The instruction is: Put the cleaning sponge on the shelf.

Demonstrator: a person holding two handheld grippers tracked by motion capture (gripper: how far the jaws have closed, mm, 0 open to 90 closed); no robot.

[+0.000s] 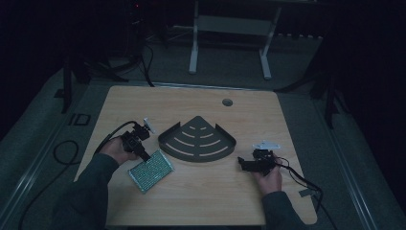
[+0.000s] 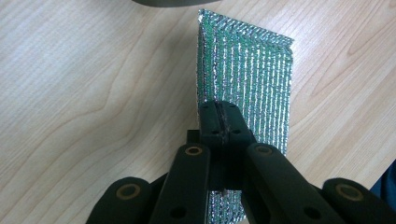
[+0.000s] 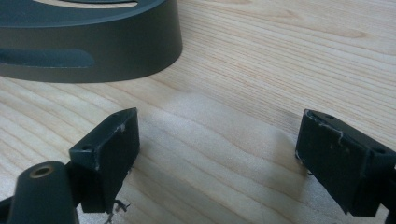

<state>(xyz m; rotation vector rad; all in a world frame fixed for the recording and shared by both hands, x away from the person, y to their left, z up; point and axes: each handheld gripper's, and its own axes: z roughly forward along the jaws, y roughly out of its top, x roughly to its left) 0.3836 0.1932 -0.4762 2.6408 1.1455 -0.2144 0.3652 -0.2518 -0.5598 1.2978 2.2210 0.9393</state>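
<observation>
Silver-green woven scouring pad [image 1: 151,170], glittery and rectangular, lies toward the near left part of the pale wooden surface [image 1: 201,201], with one end pinched by the left gripper [image 1: 145,155]. In the left gripper view the two black fingers [image 2: 212,122] are pressed together on the pad's near edge, and the pad [image 2: 247,84] slopes away from them, its held end looking raised and its far end apparently touching the wood.

Near the middle of the surface sits a dark grey, fan-shaped corner rack [image 1: 197,140] with curved slots in its floor and a low wall. It lies just beyond the pad, apart from it.

By the near right edge the right gripper [image 1: 248,164] hovers with its fingers [image 3: 109,154] spread wide and nothing between them; in the right gripper view the rack's curved wall [image 3: 93,51] is close ahead.

The step in hand looks like lifting the pad to carry it into the rack. To do it well, keep the pinch firm, since only a narrow strip of the edge is caught. Raise it until the drooping far end clears the rack's wall, then lower it flat inside. The right gripper could steady the rack if it slides.
</observation>
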